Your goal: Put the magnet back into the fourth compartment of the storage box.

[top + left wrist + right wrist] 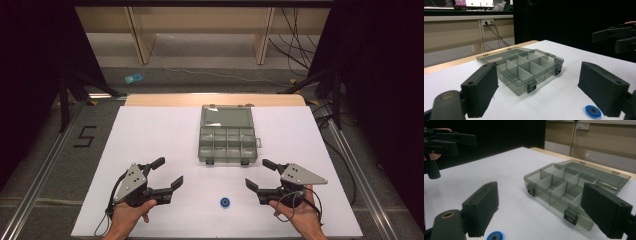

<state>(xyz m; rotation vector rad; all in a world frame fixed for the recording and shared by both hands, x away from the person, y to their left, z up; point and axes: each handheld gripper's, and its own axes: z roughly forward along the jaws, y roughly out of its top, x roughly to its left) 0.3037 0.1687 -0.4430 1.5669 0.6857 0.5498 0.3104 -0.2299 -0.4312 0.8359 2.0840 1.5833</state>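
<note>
A small blue disc [225, 202] with a dark centre lies flat on the white table [150, 135], near the front edge, between the two grippers and touching neither. Being round, it has no long axis. The left gripper [166, 174] and right gripper [258, 175] are each held in a hand, black jaws wide apart with nothing between them. Farther back at the table's middle sits a clear grey plastic organiser box [227, 142], lid open and laid back away from the person, its long side across the table, thin dividers forming compartments. Bare white surface surrounds the disc on all sides.
</note>
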